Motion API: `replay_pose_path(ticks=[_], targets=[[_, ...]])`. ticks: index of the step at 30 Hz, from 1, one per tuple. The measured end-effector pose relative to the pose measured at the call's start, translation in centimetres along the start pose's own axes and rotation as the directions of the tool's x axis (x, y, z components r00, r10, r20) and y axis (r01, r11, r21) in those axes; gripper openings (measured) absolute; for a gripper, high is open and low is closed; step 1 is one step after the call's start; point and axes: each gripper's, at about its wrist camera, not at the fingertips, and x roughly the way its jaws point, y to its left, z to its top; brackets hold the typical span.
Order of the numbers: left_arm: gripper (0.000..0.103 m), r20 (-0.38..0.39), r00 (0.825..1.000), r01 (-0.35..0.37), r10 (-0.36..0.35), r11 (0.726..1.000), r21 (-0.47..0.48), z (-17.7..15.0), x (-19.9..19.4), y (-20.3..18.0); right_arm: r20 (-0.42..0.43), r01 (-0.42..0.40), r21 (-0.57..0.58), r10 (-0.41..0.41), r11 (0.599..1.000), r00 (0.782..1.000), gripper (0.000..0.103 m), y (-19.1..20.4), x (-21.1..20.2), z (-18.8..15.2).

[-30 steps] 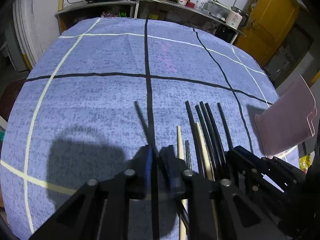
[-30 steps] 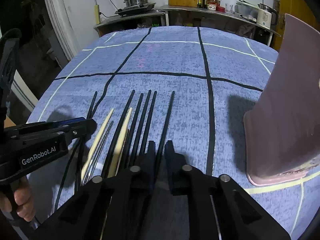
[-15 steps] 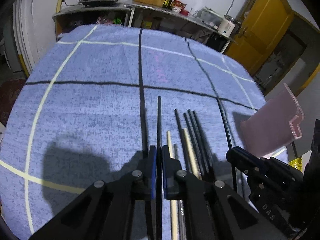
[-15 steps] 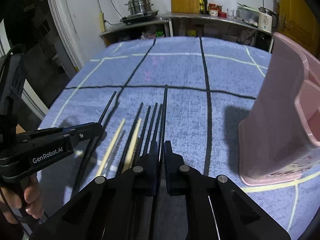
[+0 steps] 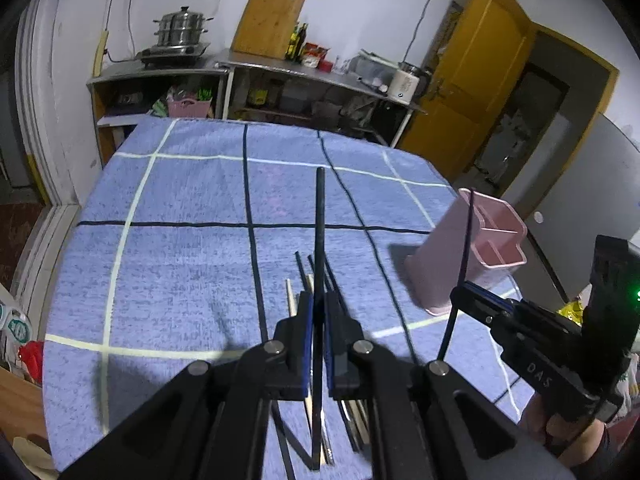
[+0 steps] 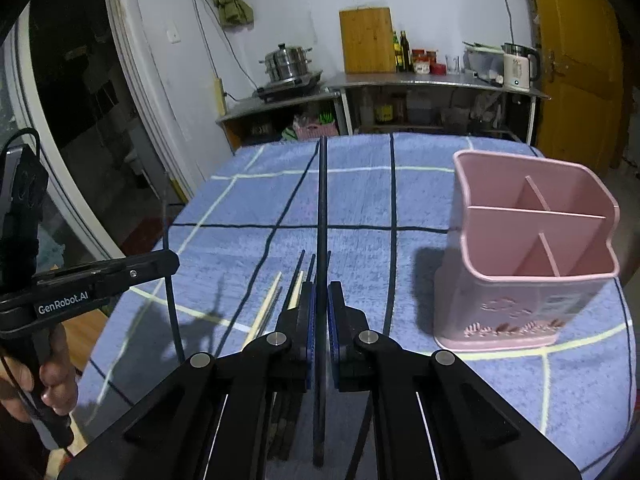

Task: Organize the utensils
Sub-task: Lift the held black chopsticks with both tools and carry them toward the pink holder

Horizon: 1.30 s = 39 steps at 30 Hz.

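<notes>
Each hand-held gripper clamps 1 black chopstick. The left hand-held gripper (image 5: 316, 316) grips its black chopstick (image 5: 319, 240) between blue pads, the stick running straight ahead past the fingertips and clear of the tabletop (image 5: 180, 248). The right hand-held gripper (image 6: 319, 304) pinches a second black chopstick (image 6: 322, 208) the same way. Below and just ahead of both lie the loose chopsticks (image 6: 280, 300) — black and pale ones — in a rough row on the blue checked cloth. To the right of the right hand-held gripper stands the pink holder (image 6: 532, 256), upright, divided into compartments.
</notes>
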Motion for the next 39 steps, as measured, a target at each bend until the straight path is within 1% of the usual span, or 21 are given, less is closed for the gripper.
replay_pose_path(ticks=[8,16,27,33,39], targets=[[0.006,0.044,0.999,0.029,-0.031,0.999,0.046,-0.5,-4.1,-2.0,0.046,-0.007,0.009,0.006,1.000,0.999,0.006,-0.5,-4.0,-0.4],[0.005,0.073,0.994,0.078,-0.084,0.994,0.082,0.3,-5.7,-4.3,0.089,0.007,0.038,-0.011,0.999,0.996,0.006,-2.1,-6.2,0.0],[0.005,0.072,0.982,0.165,-0.176,0.977,0.134,4.1,-4.3,-9.5,0.170,0.047,0.077,-0.060,0.996,0.984,0.006,-4.8,-10.1,1.9],[0.005,0.078,0.971,0.213,-0.227,0.965,0.154,6.9,-3.4,-12.7,0.232,0.077,0.124,-0.104,0.989,0.967,0.006,-7.7,-12.6,4.0],[0.005,0.089,0.962,0.242,-0.259,0.957,0.160,9.4,-2.5,-15.2,0.285,0.097,0.155,-0.138,0.983,0.949,0.006,-9.5,-14.2,6.3]])
